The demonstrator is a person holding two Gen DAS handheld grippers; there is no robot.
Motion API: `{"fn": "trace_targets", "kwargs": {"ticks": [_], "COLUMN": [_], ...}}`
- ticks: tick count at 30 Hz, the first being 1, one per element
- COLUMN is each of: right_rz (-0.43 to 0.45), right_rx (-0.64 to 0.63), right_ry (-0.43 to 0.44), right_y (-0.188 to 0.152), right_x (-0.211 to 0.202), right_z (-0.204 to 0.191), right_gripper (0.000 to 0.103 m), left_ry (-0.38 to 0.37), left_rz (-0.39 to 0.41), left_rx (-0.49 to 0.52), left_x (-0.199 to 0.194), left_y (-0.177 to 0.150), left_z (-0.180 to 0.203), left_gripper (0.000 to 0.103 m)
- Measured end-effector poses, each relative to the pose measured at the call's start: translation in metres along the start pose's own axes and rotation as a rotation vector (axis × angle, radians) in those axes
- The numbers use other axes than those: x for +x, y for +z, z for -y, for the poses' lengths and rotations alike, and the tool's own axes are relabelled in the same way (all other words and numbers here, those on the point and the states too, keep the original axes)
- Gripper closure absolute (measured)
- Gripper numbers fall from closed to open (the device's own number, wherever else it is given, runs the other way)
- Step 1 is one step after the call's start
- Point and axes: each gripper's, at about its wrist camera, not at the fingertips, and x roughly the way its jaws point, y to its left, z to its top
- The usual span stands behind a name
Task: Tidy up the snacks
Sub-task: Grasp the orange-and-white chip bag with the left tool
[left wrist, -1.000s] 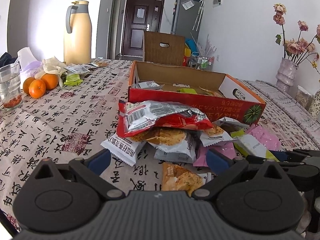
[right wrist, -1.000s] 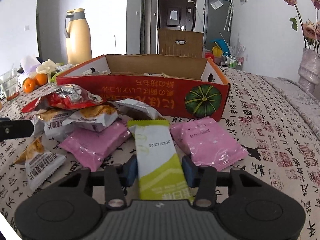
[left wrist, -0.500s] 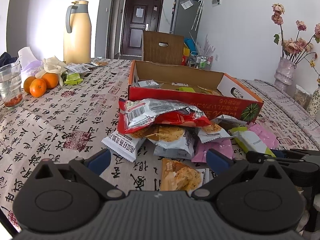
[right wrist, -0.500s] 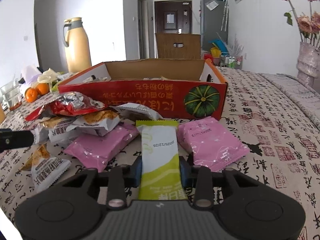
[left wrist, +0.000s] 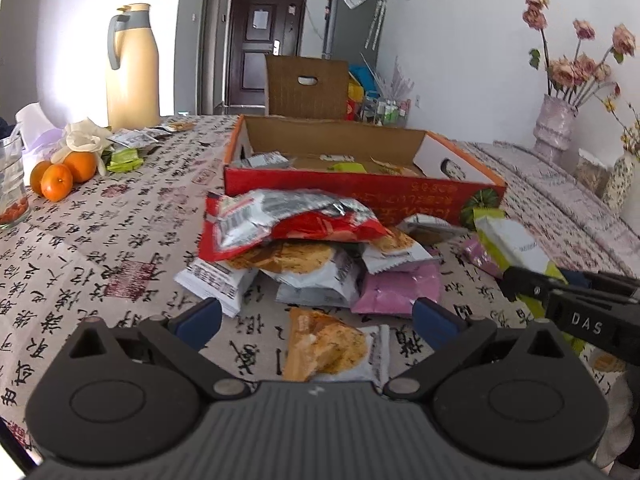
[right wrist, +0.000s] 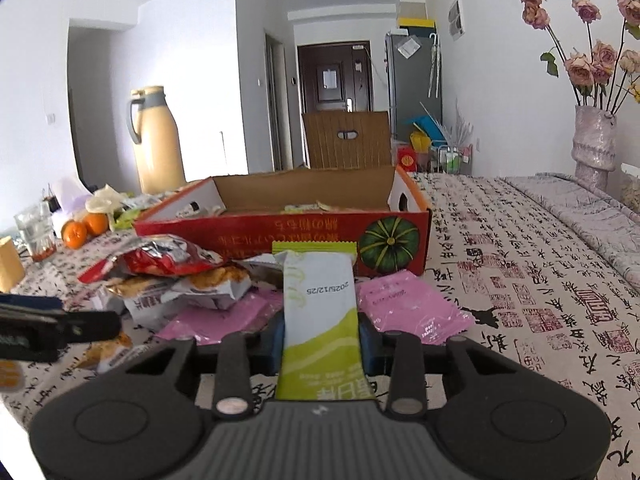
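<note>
My right gripper (right wrist: 320, 340) is shut on a green-and-white snack packet (right wrist: 320, 304) and holds it lifted above the table; the packet also shows in the left wrist view (left wrist: 512, 246). My left gripper (left wrist: 316, 320) is open and empty, low over an orange cracker packet (left wrist: 328, 348). A pile of snacks lies in front of it, topped by a red-and-silver bag (left wrist: 288, 220). Pink packets (right wrist: 408, 304) lie near the red cardboard box (right wrist: 280, 232), which holds several snacks.
A yellow thermos (left wrist: 134, 68), oranges (left wrist: 60, 174), a glass (left wrist: 10, 184) and loose wrappers stand at the left. Vases with dried flowers (left wrist: 558, 128) stand at the far right. A brown chair back (left wrist: 306, 88) is behind the box.
My right gripper has closed on the green-and-white packet and lifted it off the table. My left gripper has stayed open and nearly still.
</note>
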Motion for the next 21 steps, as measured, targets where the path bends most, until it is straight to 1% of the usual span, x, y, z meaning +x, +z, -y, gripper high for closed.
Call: {"fn": "trace_targets", "kwargs": {"ticks": [4,7,12,14,15,17,19,21], "right_rz": [0.008,0.011,0.014,0.013,0.012,0.011,0.010,0.009], "right_rx": [0.015,0.021,0.033,0.039,0.041,0.045,0.047,0.048], "right_ry": [0.012,0.016,0.021,0.023,0.023,0.024,0.025,0.029], "right_y": [-0.002,-0.004,-0.008,-0.009,-0.010,-0.011,-0.012,-0.013], "right_x": [-0.004,-0.007,-0.010,-0.011,-0.011,-0.011,-0.012,-0.011], "right_z": [0.002,0.003,0.006,0.008,0.009,0.011,0.012,0.012], "right_gripper": [0.069,0.069,0.069,0.069,0.069,0.069,0.069,0.069], "left_ry": [0.014,0.020,0.037,0.039,0.040,0.049,0.040,0.043], "left_rz": [-0.046,-0.064,-0.098,-0.121,-0.133,-0.124,-0.116,-0.109], "left_rx": [0.038,0.060,0.057,0.048,0.043,0.051,0.051,0.058], "left_x": [0.007,0.010,0.020,0.026,0.029,0.028,0.028,0.028], "left_y": [-0.005,-0.009,-0.015,-0.016,-0.018,-0.019,-0.019,-0.019], "left_z": [0.012,0.018,0.021,0.019,0.018,0.019,0.019,0.020], "left_gripper": [0.000,0.000,0.000,0.007,0.013,0.017,0.025,0.031]}}
